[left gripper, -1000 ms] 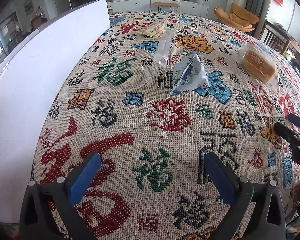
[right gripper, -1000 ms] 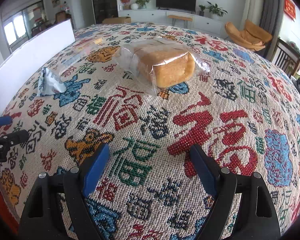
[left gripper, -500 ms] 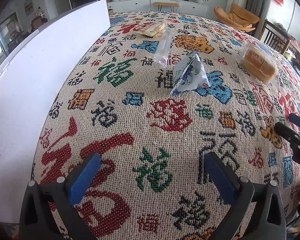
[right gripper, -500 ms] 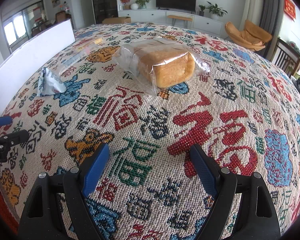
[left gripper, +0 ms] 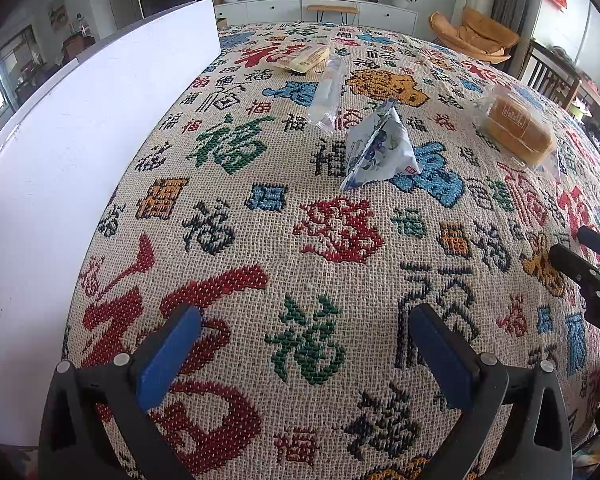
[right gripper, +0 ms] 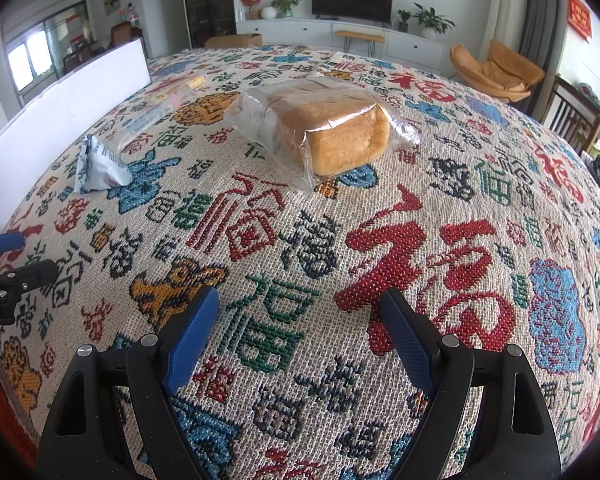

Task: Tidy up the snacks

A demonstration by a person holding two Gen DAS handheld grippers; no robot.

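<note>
A woven cloth (left gripper: 340, 240) printed with red, green, blue and black characters covers the whole table and fills both views. Along its left edge stands a long white board (left gripper: 80, 152), upright, running from near to far; the right wrist view shows it at the far left (right gripper: 80, 92).

The largest snack is the bread (right gripper: 332, 128), a golden loaf in clear wrap, lying on the cloth ahead of the right gripper, its cut end facing near. In the left wrist view it sits at the far right (left gripper: 516, 128), well apart from the other snacks.

Next is the pouch (left gripper: 380, 152), a blue-and-white packet standing up in a pyramid shape near the middle of the cloth, beside a blue motif. From the right wrist it shows at the left (right gripper: 100, 164).

Just beyond the pouch lies a clear sleeve (left gripper: 328, 92), long and narrow, pointing far to near. At its far end, touching or just beside it, is a flat yellow pack (left gripper: 304, 58).

The left gripper (left gripper: 300, 356) hovers over the near part of the cloth with its jaws wide apart and nothing between them; the blue pads (left gripper: 168, 356) face each other across bare cloth. The right gripper (right gripper: 300, 332) is the same, jaws spread wide and holding nothing, with the bread straight ahead but well apart from it. Each gripper shows as a dark shape at the edge of the other's view.
</note>
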